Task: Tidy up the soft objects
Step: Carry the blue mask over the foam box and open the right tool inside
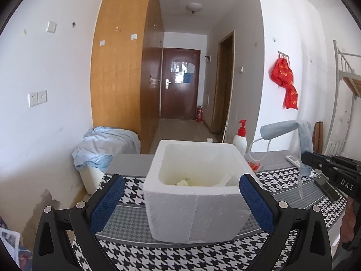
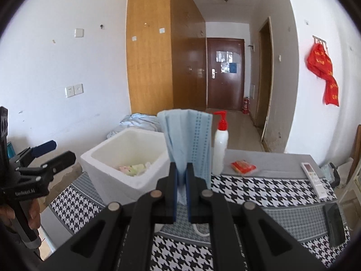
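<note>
A white foam box (image 1: 198, 192) stands on the houndstooth cloth; it also shows in the right wrist view (image 2: 121, 158) with several soft pastel items (image 2: 133, 169) on its bottom. My left gripper (image 1: 180, 198) is open, its blue pads either side of the box's near wall. My right gripper (image 2: 181, 176) is shut on a light blue face mask (image 2: 189, 140) and holds it up, to the right of the box. The mask (image 1: 304, 144) hangs from the right gripper in the left wrist view.
A white pump bottle with a red top (image 2: 220, 144), a red packet (image 2: 243, 167), a white remote (image 2: 314, 178) and a dark phone (image 2: 335, 224) lie on the table (image 2: 270, 160). A bin with a blue liner (image 1: 101, 149) stands left of it.
</note>
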